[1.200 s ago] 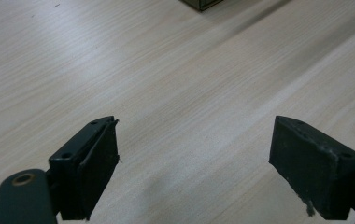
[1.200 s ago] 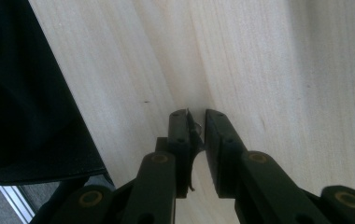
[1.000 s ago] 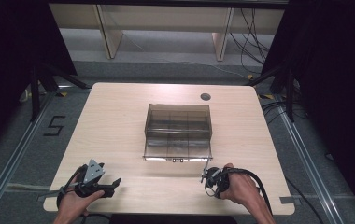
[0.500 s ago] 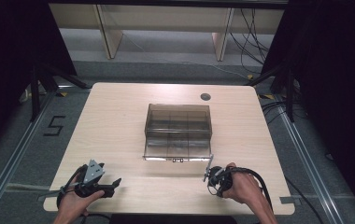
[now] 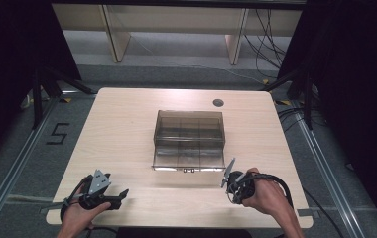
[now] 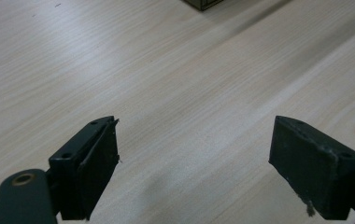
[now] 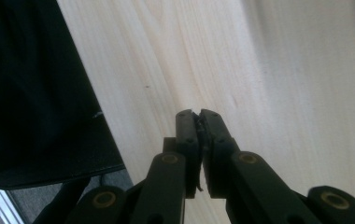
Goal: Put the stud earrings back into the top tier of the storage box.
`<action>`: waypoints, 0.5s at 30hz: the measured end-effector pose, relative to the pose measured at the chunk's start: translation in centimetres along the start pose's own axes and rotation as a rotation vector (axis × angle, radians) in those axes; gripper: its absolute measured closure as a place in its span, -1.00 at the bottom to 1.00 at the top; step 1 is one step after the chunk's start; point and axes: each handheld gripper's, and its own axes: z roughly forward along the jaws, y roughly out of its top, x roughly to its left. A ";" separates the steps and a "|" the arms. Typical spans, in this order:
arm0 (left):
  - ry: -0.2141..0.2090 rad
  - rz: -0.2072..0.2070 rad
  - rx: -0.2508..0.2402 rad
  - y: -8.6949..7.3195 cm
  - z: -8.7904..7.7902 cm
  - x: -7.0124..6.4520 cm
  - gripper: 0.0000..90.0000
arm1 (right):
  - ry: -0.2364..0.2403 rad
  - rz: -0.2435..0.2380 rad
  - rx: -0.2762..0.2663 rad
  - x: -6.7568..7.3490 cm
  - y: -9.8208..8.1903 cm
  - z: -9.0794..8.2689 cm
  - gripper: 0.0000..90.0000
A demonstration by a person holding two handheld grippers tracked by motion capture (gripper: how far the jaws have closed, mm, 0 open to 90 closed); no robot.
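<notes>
A smoky, see-through plastic box (image 5: 189,139) with inner compartments stands in the middle of the light wooden table (image 5: 127,129). My left gripper (image 5: 119,197) rests near the front left corner in a person's hand. Its jaws are open wide over bare wood (image 6: 194,126), and a corner of the box (image 6: 203,3) shows at the top of the left gripper view. My right gripper (image 5: 232,188) is held just in front of the box's right front corner. Its jaws (image 7: 196,114) are shut with nothing between them.
A small round grommet (image 5: 218,103) sits in the table's far right part. In the right gripper view the table's edge (image 7: 91,88) runs close by, with dark cloth beyond it. Black frames and cables stand around the table; shelving (image 5: 176,20) is behind.
The right hand has turned and lifted its gripper slightly toward the right. The left gripper and the box have not moved.
</notes>
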 end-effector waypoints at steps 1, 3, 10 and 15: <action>0.001 0.001 0.000 0.0 0.0 0.0 -0.67 | 0.004 -0.013 -0.009 -0.1 -0.1 -0.4 0.94; -0.001 0.005 0.003 0.0 0.0 0.0 -0.66 | -0.014 0.011 -0.005 0.0 0.0 -1.5 0.94; 0.001 0.000 0.001 0.0 0.0 0.0 -0.67 | -0.009 -0.021 -0.049 -1.0 0.8 -4.4 0.94; -0.012 0.009 0.009 0.0 0.1 0.1 -0.67 | -0.028 -0.018 -0.062 -1.9 1.7 -6.1 0.94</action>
